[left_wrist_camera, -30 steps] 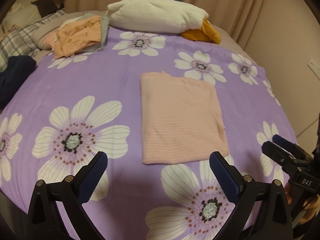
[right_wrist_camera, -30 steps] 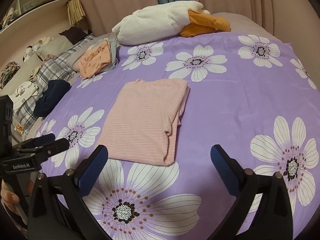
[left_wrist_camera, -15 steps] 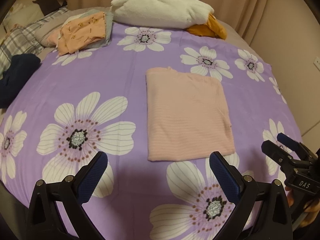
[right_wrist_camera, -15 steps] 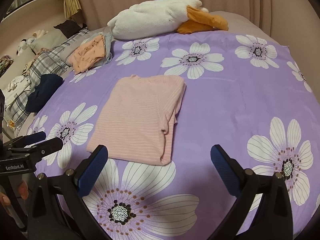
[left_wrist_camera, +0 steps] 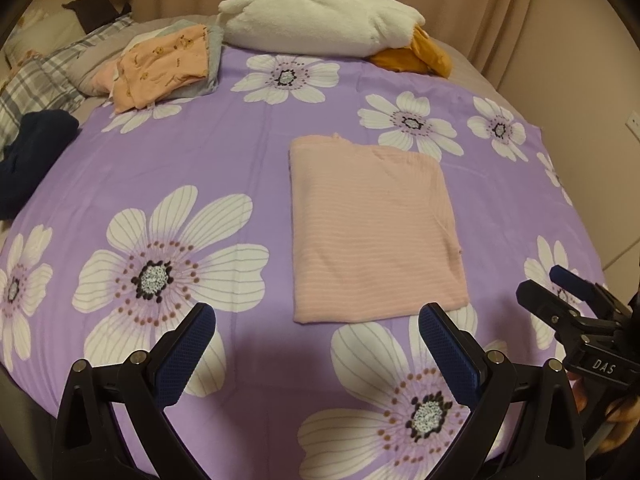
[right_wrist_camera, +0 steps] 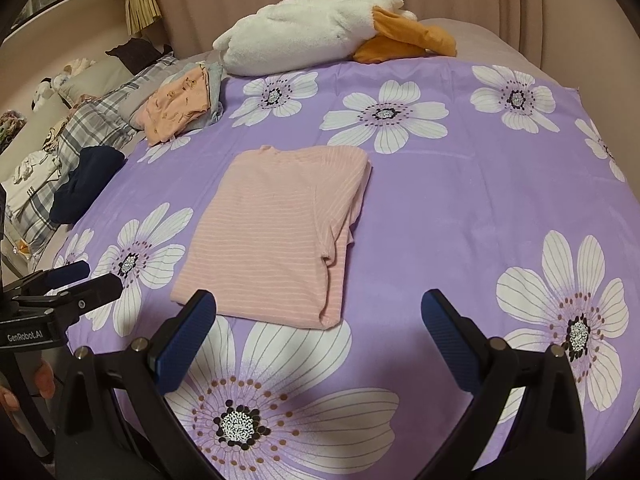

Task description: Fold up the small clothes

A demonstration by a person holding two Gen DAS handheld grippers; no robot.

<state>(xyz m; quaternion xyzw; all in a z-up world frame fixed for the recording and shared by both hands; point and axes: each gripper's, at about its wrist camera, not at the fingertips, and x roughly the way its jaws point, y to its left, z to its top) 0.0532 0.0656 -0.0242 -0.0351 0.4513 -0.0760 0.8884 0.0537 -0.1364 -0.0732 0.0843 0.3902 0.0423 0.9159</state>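
A pink striped garment [left_wrist_camera: 372,228] [right_wrist_camera: 276,236] lies folded into a flat rectangle on the purple flowered bedspread [left_wrist_camera: 200,160] [right_wrist_camera: 460,200]. My left gripper [left_wrist_camera: 316,336] hovers open just short of the garment's near edge, with nothing between its blue pads. In the right wrist view my right gripper [right_wrist_camera: 320,328] is open too, its left pad close to the garment's near left corner. Each gripper shows at the edge of the other's view: the right one [left_wrist_camera: 568,292] and the left one [right_wrist_camera: 84,280].
A stack of folded clothes topped by an orange printed piece [left_wrist_camera: 168,64] [right_wrist_camera: 180,104] sits at the far left. A white and orange plush toy [left_wrist_camera: 328,24] [right_wrist_camera: 328,28] lies along the far edge. A dark navy garment [left_wrist_camera: 28,152] [right_wrist_camera: 84,180] and plaid pillows [right_wrist_camera: 88,128] lie left.
Both grippers have moved slightly nearer the folded pink garment, and the views have tilted a little. The garment itself has not moved and both grippers stay open.
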